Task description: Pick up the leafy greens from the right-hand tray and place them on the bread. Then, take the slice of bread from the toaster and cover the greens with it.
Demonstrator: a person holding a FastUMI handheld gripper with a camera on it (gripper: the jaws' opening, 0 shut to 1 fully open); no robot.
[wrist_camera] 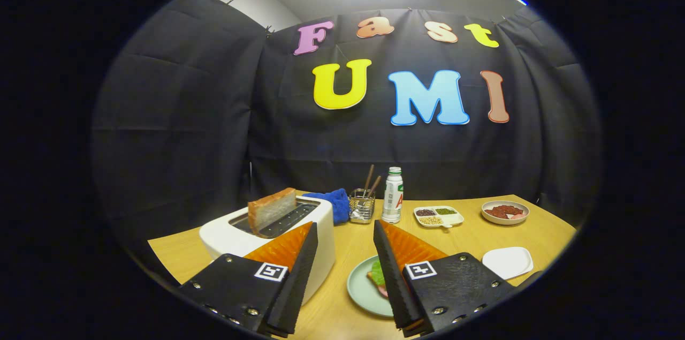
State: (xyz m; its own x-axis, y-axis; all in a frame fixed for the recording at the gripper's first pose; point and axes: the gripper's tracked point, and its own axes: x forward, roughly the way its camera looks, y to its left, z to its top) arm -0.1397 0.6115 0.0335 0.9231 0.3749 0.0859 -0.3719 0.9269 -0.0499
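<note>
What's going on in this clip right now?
A sandwich is being assembled with a hand-held gripper, whose fingers are open and empty above the table. The leafy greens already lie on the bread on the green plate, partly behind one finger. The bread slice still stands in the white toaster, so covering the greens remains.

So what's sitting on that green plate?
On the green plate, green leaves lie on something pinkish over a bread edge. The right finger of the open tongs covers the rest, so the whole stack cannot be seen.
</note>
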